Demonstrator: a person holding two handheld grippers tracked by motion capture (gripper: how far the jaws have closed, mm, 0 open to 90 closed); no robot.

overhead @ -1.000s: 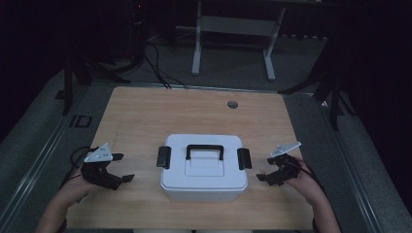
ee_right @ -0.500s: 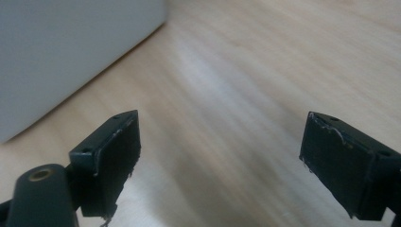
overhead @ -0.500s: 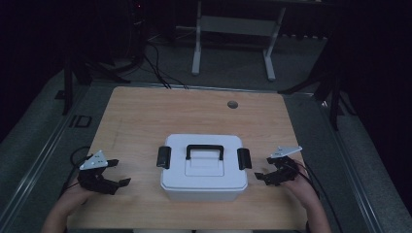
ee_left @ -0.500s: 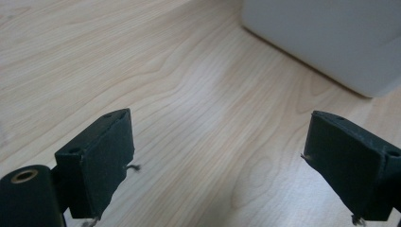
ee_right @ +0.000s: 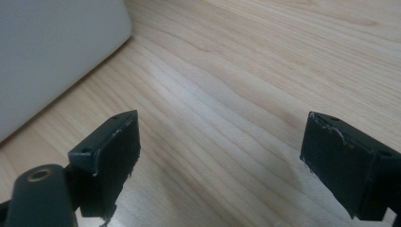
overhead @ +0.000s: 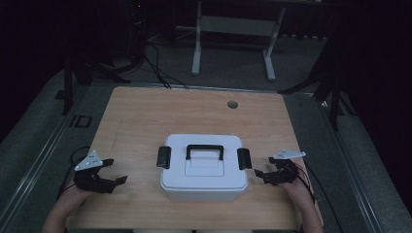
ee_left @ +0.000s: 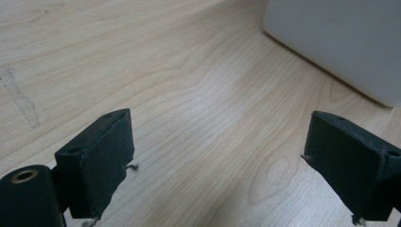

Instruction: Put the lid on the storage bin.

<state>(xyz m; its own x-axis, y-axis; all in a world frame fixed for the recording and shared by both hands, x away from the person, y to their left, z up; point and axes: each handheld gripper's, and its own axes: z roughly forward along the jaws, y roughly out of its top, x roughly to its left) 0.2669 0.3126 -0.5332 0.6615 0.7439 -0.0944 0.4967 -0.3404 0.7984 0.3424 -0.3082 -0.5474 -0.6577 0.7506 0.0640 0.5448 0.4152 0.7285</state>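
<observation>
White lidded box (overhead: 204, 170) with a black carry handle (overhead: 205, 150) and a black latch on each end, standing on the wooden table (overhead: 145, 116) between the two grippers. Left gripper (overhead: 115, 171): held low over the table by the person's left hand (overhead: 73, 196), well apart from the box, which lies off to the side its jaws point toward; jaws spread wide with nothing but bare wood between them. In the left gripper view the box wall (ee_left: 340, 42) appears ahead and to the upper right of the jaws, clear of both. Right gripper (overhead: 261, 174): held by the right hand (overhead: 296, 191) just beside the box's near end, below the latch (overhead: 244, 158); jaws likewise wide apart and empty. In the right gripper view the box wall (ee_right: 52, 52) lies ahead and to the upper left of the jaws, not touching them. A grey three-cornered plate tops each gripper.
</observation>
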